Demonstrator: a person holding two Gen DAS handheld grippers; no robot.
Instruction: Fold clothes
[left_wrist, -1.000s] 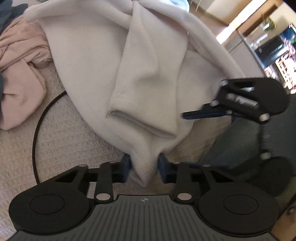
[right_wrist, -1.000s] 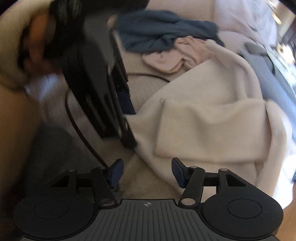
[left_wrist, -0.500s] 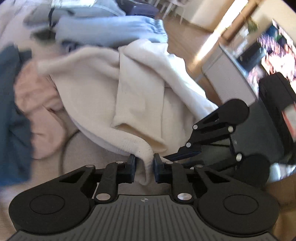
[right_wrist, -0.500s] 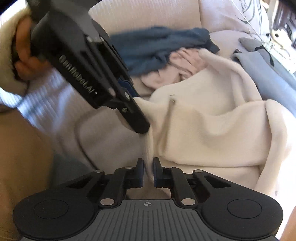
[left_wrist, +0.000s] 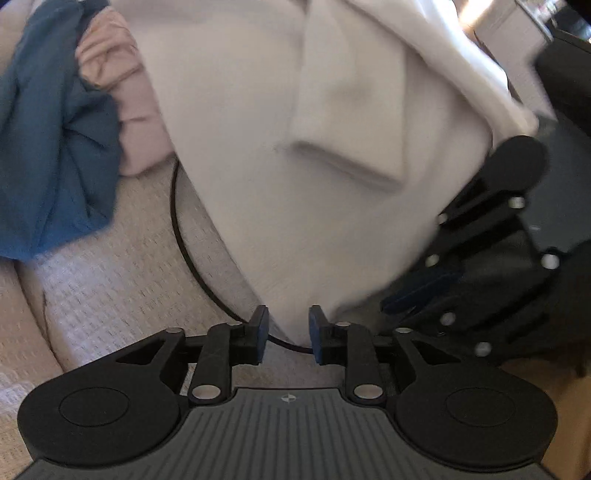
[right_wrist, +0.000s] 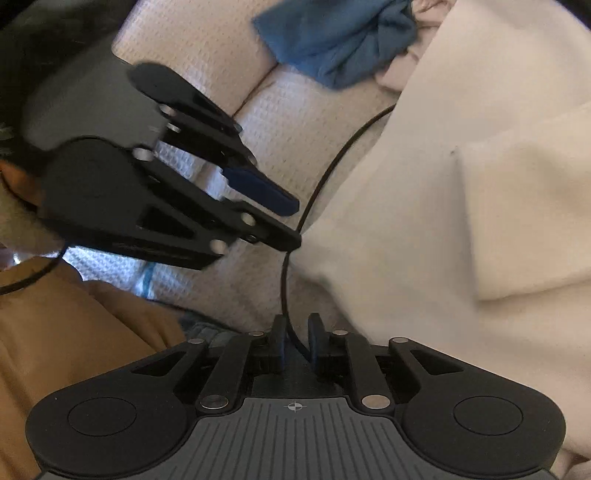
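While cream sweater (left_wrist: 332, 147) lies on couch, left gripper (left_wrist: 285, 332) open around hem; right gripper (right_wrist: 295, 339) narrowly parted, gripping nothing.

Both wrist cameras look closely along their fingers, sharing the cream garment (left_wrist: 332, 129) and sofa (right_wrist: 295, 122).

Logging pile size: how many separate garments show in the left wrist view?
3: cream garment centre, pink garment to its left, blue garment far left. More may lie hidden.
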